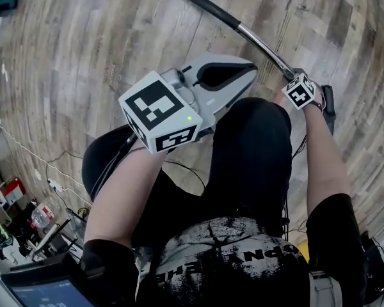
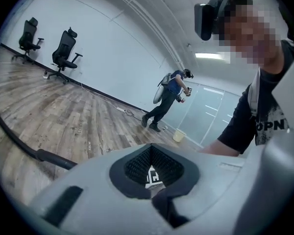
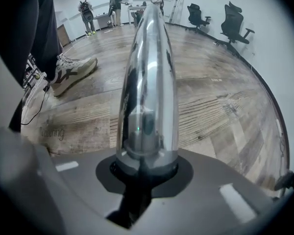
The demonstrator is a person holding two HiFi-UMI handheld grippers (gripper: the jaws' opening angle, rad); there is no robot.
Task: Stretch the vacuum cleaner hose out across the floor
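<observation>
The vacuum cleaner's chrome tube (image 1: 264, 45) runs across the wooden floor from my right hand toward the upper left, where it joins the black hose (image 1: 201, 0). My right gripper (image 1: 293, 82) points steeply down and is shut on this tube. In the right gripper view the chrome tube (image 3: 147, 82) stands straight out from between the jaws of the right gripper (image 3: 144, 166). My left gripper (image 1: 249, 69) hovers above my knee, shut, with nothing in it. In the left gripper view the left gripper (image 2: 152, 152) is closed and the black hose (image 2: 14, 136) curves past on the left.
My legs and a shoe (image 3: 73, 70) stand close beside the tube, with thin cables (image 3: 34, 102) by the foot. Office chairs (image 2: 63, 53) line the far wall. A person (image 2: 169, 99) walks near a small bucket (image 2: 179, 136). Clutter and cables (image 1: 25, 216) lie at lower left.
</observation>
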